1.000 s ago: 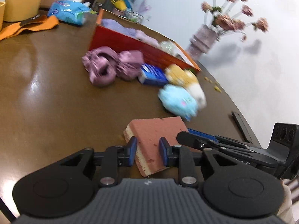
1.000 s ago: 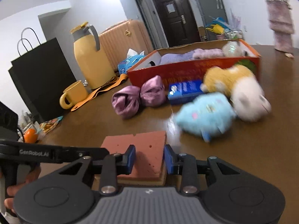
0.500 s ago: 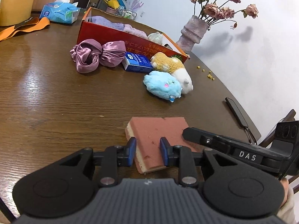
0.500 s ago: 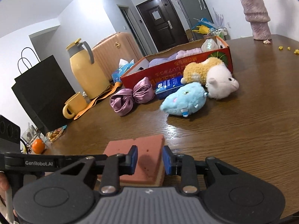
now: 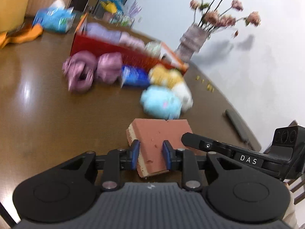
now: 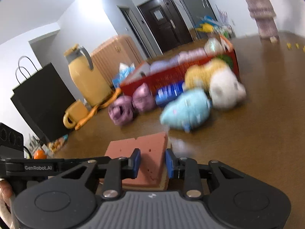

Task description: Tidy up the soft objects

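A red-topped sponge (image 5: pixel 158 133) with a yellow underside is held by both grippers above the wooden table (image 5: pixel 47 114). My left gripper (image 5: pixel 151 153) is shut on its near corner. My right gripper (image 6: pixel 152 162) is shut on its other side (image 6: pixel 148 152). Farther off lie a blue plush (image 5: pixel 162 103), a yellow and white plush (image 5: pixel 171 80), a purple satin bow (image 5: pixel 91 68) and a blue packet (image 5: pixel 133 76). Behind them stands a red box (image 5: pixel 114 49) holding soft items. Both views are blurred.
A flower vase (image 5: pixel 192 40), a dark phone (image 5: pixel 236 124), a tissue pack (image 5: pixel 55 19) and an orange strap (image 5: pixel 19 36) are on the table. The right wrist view shows a yellow jug (image 6: pixel 85 76), a yellow mug (image 6: pixel 74 112) and a black bag (image 6: pixel 42 99).
Both grippers keep their hold on the sponge and have moved toward the plush toys and the red box, which now look nearer. The views have gone blurry with motion.
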Tool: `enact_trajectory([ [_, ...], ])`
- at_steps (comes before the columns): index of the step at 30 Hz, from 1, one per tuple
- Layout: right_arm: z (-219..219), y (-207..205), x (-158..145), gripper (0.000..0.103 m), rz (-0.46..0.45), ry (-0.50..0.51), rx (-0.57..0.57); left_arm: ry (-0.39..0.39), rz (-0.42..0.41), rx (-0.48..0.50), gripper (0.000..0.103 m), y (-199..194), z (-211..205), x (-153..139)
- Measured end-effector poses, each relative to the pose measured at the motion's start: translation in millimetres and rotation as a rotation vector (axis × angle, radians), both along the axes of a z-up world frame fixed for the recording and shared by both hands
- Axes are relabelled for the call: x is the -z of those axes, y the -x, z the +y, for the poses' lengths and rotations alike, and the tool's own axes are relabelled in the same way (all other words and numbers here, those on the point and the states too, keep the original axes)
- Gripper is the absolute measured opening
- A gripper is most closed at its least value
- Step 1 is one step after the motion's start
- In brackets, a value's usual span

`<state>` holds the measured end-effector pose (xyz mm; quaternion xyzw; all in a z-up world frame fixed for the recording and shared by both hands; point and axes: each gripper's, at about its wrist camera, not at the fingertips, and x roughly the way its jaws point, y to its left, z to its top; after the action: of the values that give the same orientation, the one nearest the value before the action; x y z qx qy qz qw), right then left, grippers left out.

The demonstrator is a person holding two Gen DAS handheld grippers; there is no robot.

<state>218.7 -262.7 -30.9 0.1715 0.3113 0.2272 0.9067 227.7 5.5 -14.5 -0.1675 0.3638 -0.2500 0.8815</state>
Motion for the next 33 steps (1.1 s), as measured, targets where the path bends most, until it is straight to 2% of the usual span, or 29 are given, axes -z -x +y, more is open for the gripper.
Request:
enact_trajectory([
  [2,-0.5,-14.9,-21.6,0.027,-0.064,0.012,0.001,0.01,-0.071,-0.003,0.027,-20.2,1.0,-25.4],
  [5,1.8,-59.5,-59.3,0.027,-0.14,0.024,-0.009,0.007,-0.147,-0.018,0.027,-68.4,4.4,-61.0],
  [9,15.7,-141.2,-92.7,0.027,-0.177,0.02,0.002,-0.024,-0.165,-0.058,0.026,-137.2,8.9,-86.6],
  [11,25.1,-179.6,-94.5,0.027,-0.145,0.012,0.011,-0.061,-0.148,-0.084,0.026,-172.0,11.7,-88.2],
  [13,37.1,-218.0,-89.7,0.027,-0.107,0.02,0.01,-0.082,-0.086,-0.106,0.026,-211.3,16.0,-80.1],
  [15,48.7,-252.4,-77.3,0.027,-0.062,0.049,0.009,-0.101,-0.004,-0.138,0.026,-242.3,20.6,-63.6],
  [17,57.2,-281.5,-58.6,0.027,0.021,0.055,0.005,-0.138,0.048,-0.151,0.026,-261.8,20.9,-48.6],
  [19,64.2,-298.8,-40.3,0.027,0.09,0.057,0.0,-0.188,0.082,-0.166,0.026,-273.6,19.5,-35.7],
  [21,71.0,-304.7,-29.9,0.027,0.112,0.074,-0.003,-0.231,0.086,-0.174,0.026,-276.4,20.8,-27.0],
  [26,87.3,-303.7,-16.7,0.03,0.134,0.131,-0.06,-0.284,0.03,-0.203,0.027,-268.6,25.2,-30.0],
  [29,80.8,-299.6,-25.0,0.03,0.128,0.123,-0.05,-0.279,0.036,-0.203,0.027,-265.4,27.0,-40.3],
  [33,58.9,-286.0,-58.1,0.031,0.073,0.104,-0.015,-0.3,-0.031,-0.204,0.027,-244.3,23.5,-72.3],
])
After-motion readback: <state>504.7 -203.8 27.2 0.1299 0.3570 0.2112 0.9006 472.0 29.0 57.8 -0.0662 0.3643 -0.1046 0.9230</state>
